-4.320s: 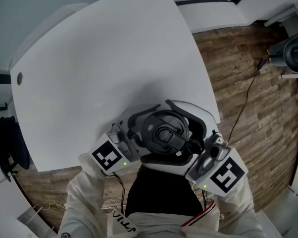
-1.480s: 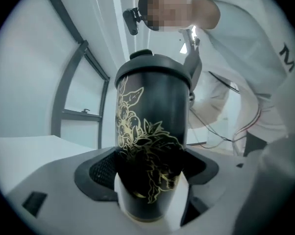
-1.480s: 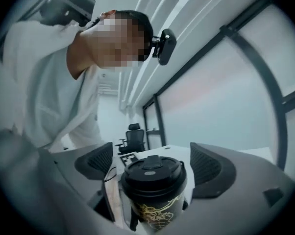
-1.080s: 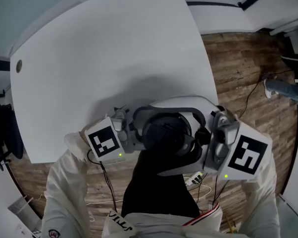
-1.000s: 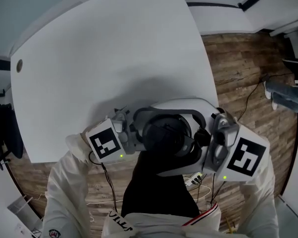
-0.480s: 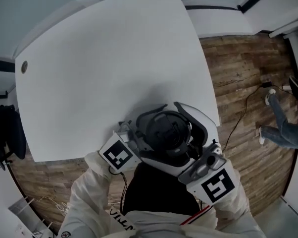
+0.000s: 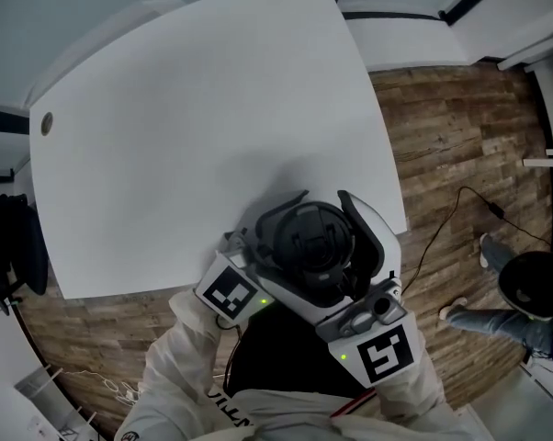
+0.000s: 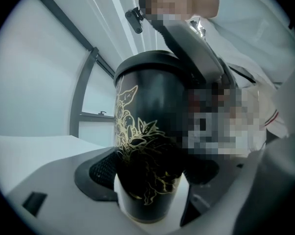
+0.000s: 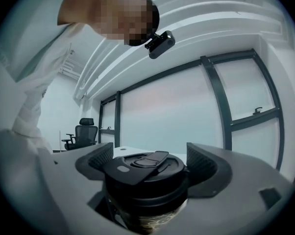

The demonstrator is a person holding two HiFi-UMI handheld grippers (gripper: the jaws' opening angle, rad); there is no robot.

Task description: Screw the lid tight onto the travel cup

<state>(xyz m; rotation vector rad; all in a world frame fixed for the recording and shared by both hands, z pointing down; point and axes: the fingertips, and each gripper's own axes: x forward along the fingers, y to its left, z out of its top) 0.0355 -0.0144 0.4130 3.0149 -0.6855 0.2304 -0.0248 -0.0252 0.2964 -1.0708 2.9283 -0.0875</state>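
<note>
Travel cup: black with a gold leaf pattern, upright, held up at the near edge of the desk, towards its near right corner. It is not seen resting on the desk.

Left gripper: closed on the lower body of the cup. The dark pads of the fingers are pressed to either side of it, and nothing else lies between them.

Lid: black with a flip tab on top, seated on the mouth of the cup. It appears level in the right gripper view, and no gap is seen between its skirt and the cup wall.

Right gripper: brought over the top from the person's side. The fingers are drawn in on the rim of the lid, one pad on each side, and only the lid is held.

Done so far: cup steadied, lid placed square on the mouth and gripped for turning — judged from how both lie.

Left to do: how far the thread has been run down cannot be read from these views. Some tightening is judged to remain, or at least a last firm twist against the left grip, followed by release.

Risk: the smooth cup wall may slip in the left pads if the lid is turned hard — a judgement only.
</note>
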